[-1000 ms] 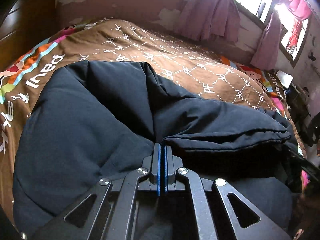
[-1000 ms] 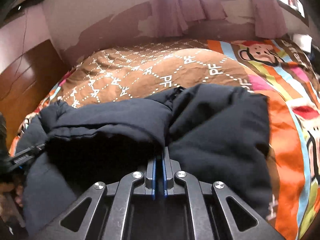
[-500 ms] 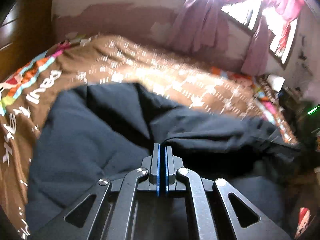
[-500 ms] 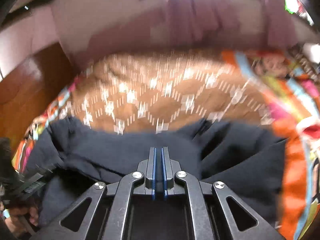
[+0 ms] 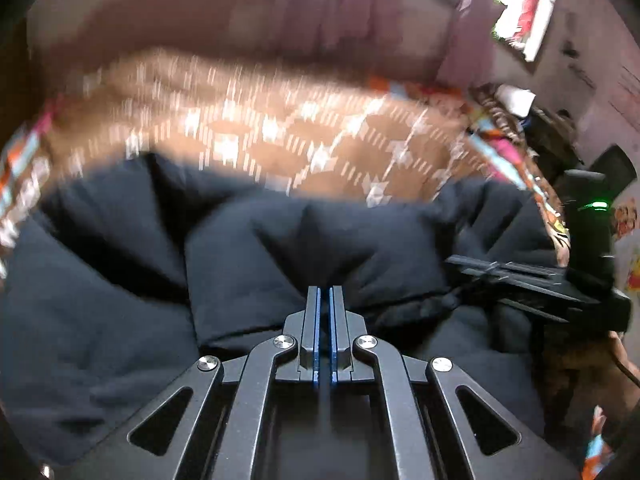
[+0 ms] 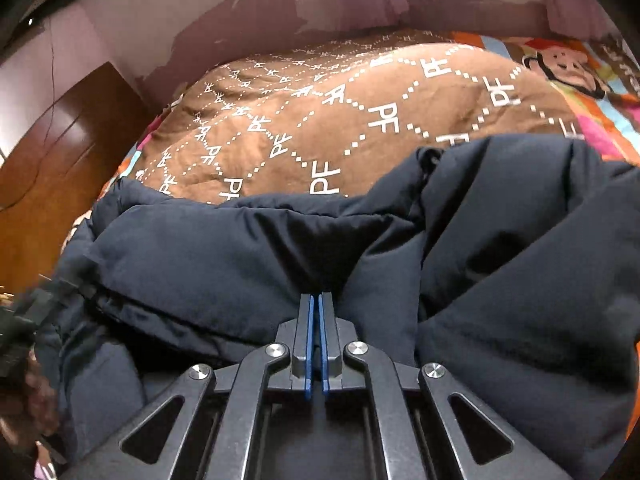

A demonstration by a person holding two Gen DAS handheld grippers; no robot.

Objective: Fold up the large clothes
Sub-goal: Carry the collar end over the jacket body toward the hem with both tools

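I inspected the left claw (image 5: 324,289) first: its jaws were clenched on a pinch of the dark padded jacket (image 5: 120,320), the fabric puckering into creases that ran to the tips. I judged the grip was placed at the jacket's near edge so that the edge could be carried over as one layer. The jacket lay on the brown patterned bedspread (image 5: 280,136), bunched in thick folds, with the bedspread bare beyond it. The left view was smeared, so I could not read finer detail there.

The right claw (image 6: 316,294) was likewise clenched on a fold of the same jacket (image 6: 520,280), further along that near edge. I held both points, in my judgement, to keep the bulky edge level across its width. The fold looked only partly made.
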